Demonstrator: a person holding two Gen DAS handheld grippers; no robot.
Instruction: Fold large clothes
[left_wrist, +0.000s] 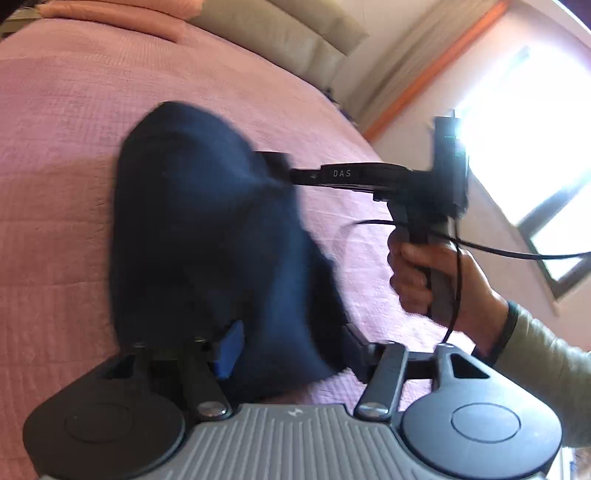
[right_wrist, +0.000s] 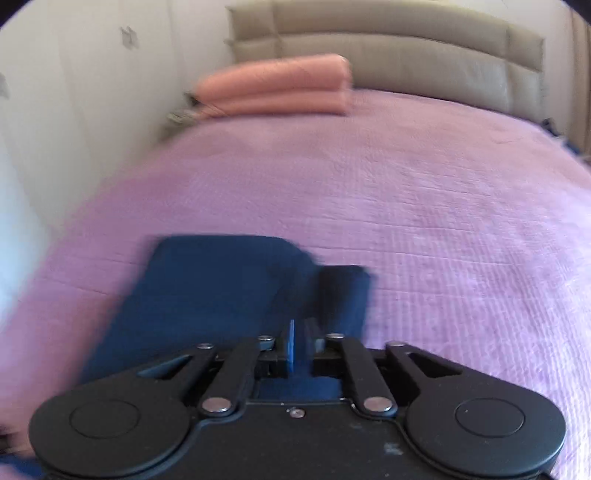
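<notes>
A dark navy garment (left_wrist: 207, 236) lies bunched on the pink bedspread (left_wrist: 55, 166). In the left wrist view my left gripper (left_wrist: 291, 343) stands with its jaws wide apart around the near end of the cloth, which fills the gap. My right gripper (left_wrist: 273, 166) reaches in from the right, its tips closed on a fold of the garment. In the right wrist view the garment (right_wrist: 207, 295) looks like a flat folded rectangle, and my right gripper (right_wrist: 301, 343) pinches its near right edge between nearly closed jaws.
A folded salmon blanket (right_wrist: 280, 88) lies at the head of the bed by the beige headboard (right_wrist: 388, 55). A white wall (right_wrist: 74, 110) runs along the left. A bright window (left_wrist: 535, 147) and a curtain stand to the right. A cable (left_wrist: 480, 251) trails from the right handle.
</notes>
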